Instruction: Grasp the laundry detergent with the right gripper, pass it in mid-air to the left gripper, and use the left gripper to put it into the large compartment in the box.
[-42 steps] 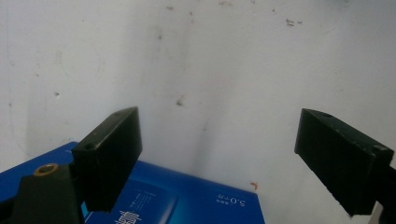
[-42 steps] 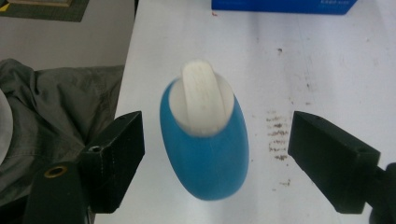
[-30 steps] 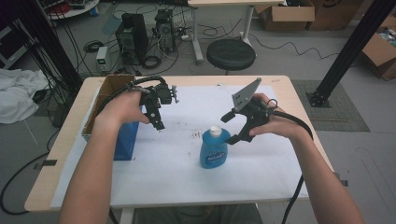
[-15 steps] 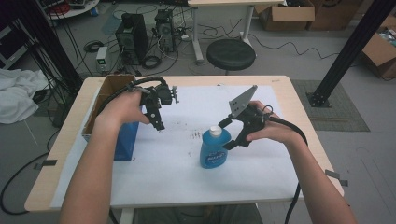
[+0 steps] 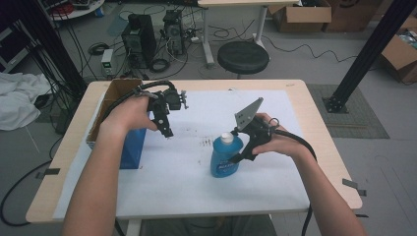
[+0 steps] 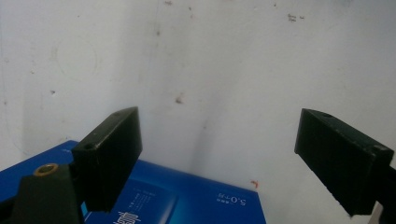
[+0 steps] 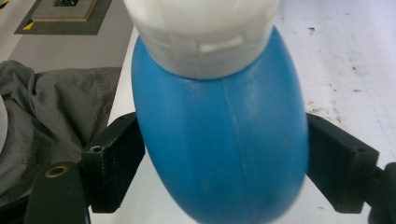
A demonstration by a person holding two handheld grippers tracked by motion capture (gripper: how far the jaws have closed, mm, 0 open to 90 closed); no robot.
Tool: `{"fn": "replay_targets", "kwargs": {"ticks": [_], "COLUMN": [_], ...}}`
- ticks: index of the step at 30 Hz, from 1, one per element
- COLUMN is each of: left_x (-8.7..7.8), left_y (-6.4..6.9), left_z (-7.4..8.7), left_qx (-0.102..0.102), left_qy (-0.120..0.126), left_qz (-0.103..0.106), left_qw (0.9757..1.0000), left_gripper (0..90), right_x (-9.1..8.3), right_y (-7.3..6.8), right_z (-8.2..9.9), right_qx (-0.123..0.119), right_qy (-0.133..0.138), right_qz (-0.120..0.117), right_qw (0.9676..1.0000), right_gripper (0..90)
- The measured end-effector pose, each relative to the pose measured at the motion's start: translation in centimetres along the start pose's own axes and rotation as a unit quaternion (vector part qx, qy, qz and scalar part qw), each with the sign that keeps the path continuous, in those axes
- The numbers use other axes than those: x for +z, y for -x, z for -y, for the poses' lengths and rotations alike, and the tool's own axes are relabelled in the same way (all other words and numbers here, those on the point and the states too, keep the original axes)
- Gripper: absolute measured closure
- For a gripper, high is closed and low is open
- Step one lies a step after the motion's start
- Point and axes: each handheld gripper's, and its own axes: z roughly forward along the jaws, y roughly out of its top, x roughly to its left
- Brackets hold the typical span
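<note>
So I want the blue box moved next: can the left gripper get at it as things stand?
Probably yes. The left gripper is open with nothing between its fingers, and the blue box lies just below them. The right gripper and the blue bottle stand well off to the side.

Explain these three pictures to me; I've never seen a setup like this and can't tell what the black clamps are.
No robot here: a person stands at a table and holds a hand-operated gripper in each hand. The wide picture comes from a fixed camera above the table. The other two come from small cameras riding on each gripper, looking along its two black jaws.

On the table's white sheet stand a blue bottle with a white cap, a blue box, and a cardboard box at the left edge.

The right gripper has its jaws on either side of the bottle, pressed against it. The left gripper is open and empty, hovering above the sheet beside the blue box.
</note>
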Motion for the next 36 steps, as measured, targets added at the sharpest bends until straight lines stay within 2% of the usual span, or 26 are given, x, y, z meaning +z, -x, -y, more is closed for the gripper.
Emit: {"fn": "replay_targets", "kwargs": {"ticks": [13, 20, 24, 31, 36], "left_x": [-0.1, -0.2, -0.3, -0.4, -0.6], "left_y": [0.0, 0.1, 0.2, 0.3, 0.4], "left_z": [0.1, 0.2, 0.2, 0.3, 0.2], "left_qx": [0.0, -0.002, -0.002, -0.001, 0.002], "left_qy": [0.001, 0.002, 0.005, 0.009, 0.015], "left_qz": [0.0, 0.0, 0.0, 0.0, 0.002], "left_qw": [1.0, 1.0, 1.0, 1.0, 0.9999], "left_gripper": [15.4, 15.5, 15.5, 15.5, 15.5], "right_x": [1.2, 1.6, 1.7, 1.5, 1.4], "right_y": [0.0, -0.1, 0.0, 0.3, 0.1], "right_z": [0.3, 0.6, 0.7, 1.3, 1.3], "right_qx": [0.001, 0.0, 0.001, 0.003, -0.001], "right_qy": [0.014, 0.017, 0.024, 0.047, 0.049], "right_qz": [0.0, 0.0, 0.001, -0.008, 0.0], "right_qw": [0.9999, 0.9999, 0.9997, 0.9989, 0.9988], "right_gripper": [22.8, 27.8, 36.6, 39.5, 41.5]}}
